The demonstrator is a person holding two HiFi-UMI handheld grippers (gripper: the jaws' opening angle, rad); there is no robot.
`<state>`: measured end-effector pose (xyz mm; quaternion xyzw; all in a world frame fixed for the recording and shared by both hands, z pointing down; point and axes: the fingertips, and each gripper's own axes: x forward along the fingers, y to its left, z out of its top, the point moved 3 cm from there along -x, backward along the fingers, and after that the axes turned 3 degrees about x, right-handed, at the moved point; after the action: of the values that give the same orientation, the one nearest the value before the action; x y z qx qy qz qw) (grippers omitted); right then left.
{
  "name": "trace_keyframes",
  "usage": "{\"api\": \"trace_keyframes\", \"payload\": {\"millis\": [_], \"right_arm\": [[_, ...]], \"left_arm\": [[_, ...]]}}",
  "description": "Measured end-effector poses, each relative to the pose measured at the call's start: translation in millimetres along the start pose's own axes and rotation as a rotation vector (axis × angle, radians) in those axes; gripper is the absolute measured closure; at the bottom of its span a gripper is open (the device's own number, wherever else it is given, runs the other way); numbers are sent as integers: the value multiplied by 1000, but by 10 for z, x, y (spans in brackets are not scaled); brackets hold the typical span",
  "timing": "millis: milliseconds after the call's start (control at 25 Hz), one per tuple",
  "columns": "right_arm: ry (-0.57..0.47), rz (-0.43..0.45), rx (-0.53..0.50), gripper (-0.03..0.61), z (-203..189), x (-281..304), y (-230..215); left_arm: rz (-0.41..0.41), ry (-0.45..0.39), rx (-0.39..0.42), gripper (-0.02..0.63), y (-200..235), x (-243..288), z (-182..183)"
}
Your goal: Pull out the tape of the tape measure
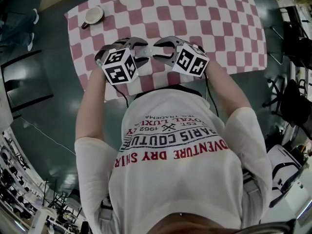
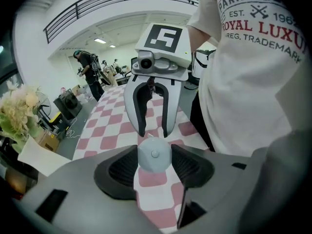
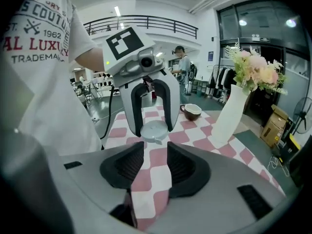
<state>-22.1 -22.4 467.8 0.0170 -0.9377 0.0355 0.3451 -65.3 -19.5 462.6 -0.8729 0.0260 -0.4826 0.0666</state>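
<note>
At the 6 o'clock edge of the checkered table, the left gripper is clamped on the round, pale tape measure, with its pads against both sides. The right gripper faces it from 3 o'clock, jaws apart and empty. A cup sits at the table's 10 o'clock.

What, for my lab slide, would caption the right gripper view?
Left gripper holds the tape measure over the checkered tablecloth; right gripper open before it.
</note>
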Motion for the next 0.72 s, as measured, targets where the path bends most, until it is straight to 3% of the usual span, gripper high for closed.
{"api": "trace_keyframes", "payload": {"millis": [160, 400, 520, 720], "right_arm": [[-11, 24, -52, 418, -15, -40, 14], [-6, 49, -107, 480, -64, -51, 48], [-9, 29, -117, 538, -70, -69, 39], [-20, 8, -92, 545, -89, -72, -8]], "left_arm": [[-9, 1, 16, 382, -25, 22, 60], [-14, 0, 16, 382, -45, 79, 90], [-10, 0, -2, 381, -39, 97, 87], [4, -25, -53, 381, 3, 107, 90]]}}
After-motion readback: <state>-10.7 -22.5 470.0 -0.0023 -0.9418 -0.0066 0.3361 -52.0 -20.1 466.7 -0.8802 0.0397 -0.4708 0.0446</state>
